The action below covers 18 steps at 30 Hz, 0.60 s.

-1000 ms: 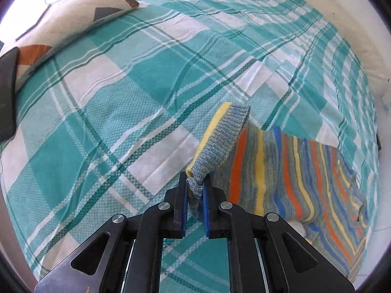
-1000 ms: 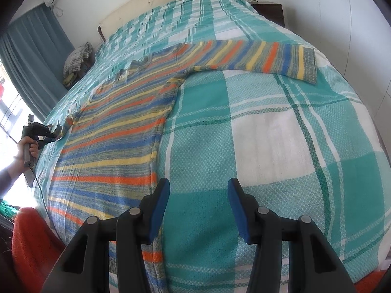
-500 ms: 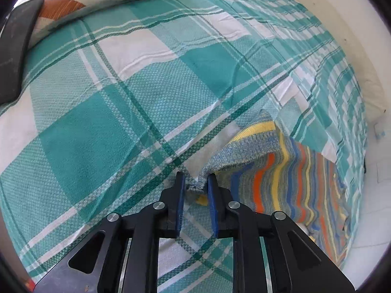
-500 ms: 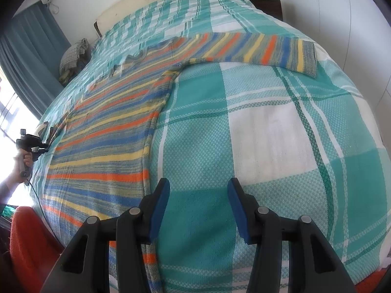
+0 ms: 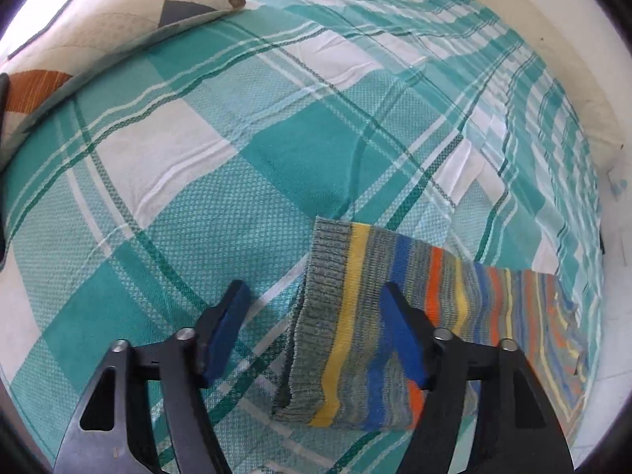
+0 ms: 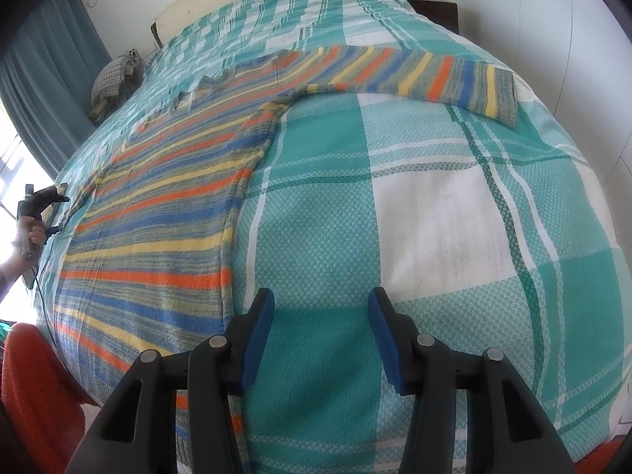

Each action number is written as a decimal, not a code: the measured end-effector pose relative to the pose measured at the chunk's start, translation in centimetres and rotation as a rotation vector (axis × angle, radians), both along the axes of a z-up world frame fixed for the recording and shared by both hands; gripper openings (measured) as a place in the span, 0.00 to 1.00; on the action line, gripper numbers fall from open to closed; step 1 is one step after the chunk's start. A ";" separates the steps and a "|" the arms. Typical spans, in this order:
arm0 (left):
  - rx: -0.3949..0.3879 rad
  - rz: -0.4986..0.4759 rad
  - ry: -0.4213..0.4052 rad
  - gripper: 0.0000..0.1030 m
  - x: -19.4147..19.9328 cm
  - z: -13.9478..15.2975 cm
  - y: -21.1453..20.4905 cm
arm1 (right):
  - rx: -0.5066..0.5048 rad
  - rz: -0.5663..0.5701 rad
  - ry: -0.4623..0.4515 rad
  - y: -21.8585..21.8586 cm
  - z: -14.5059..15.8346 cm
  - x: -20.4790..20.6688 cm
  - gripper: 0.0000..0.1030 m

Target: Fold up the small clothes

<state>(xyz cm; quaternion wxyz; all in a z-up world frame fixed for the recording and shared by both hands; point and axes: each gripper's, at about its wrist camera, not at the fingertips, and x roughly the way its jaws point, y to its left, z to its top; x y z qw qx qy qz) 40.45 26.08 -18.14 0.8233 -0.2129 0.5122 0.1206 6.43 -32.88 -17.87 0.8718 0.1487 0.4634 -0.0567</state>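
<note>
The striped sweater lies flat on the checked bedspread, sleeves spread. The left gripper has just opened, releasing the cuff it pinched before; the right gripper hangs open, empty.

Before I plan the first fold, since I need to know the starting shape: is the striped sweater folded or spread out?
Spread out. The sweater lies flat on the bedspread, one sleeve stretched sideways.

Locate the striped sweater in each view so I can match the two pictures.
Left wrist: one sleeve of the sweater, cuff first, lower centre to right, between the open jaws.
Right wrist: the sweater spread flat at left, other sleeve reaching top right.
Shared landmark: the plaid bedspread.
</note>
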 end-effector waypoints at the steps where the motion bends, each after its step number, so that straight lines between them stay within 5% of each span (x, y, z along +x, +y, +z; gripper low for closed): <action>1: 0.038 -0.012 0.036 0.03 0.3 -0.2 -0.4 | -0.009 0.002 0.003 0.1 -0.1 0.1 0.49; 4: 0.142 0.057 0.031 0.00 -0.6 0.0 -0.2 | -0.032 0.006 0.006 0.3 -0.1 0.2 0.49; 11: 0.184 0.095 0.043 0.06 -0.6 -0.7 0.1 | -0.045 0.016 0.012 0.4 -0.2 0.4 0.50; 13: 0.191 0.075 0.036 0.20 -1.2 -0.1 -0.2 | -0.040 0.017 0.012 0.3 -0.2 0.5 0.51; 15: 0.206 0.064 0.026 0.66 -2.4 1.0 -0.7 | -0.034 0.015 0.009 0.2 -0.1 0.5 0.51; 18: 0.217 0.001 -0.047 0.77 -5.9 3.4 -2.4 | -0.037 -0.010 -0.014 -0.2 0.5 0.1 0.52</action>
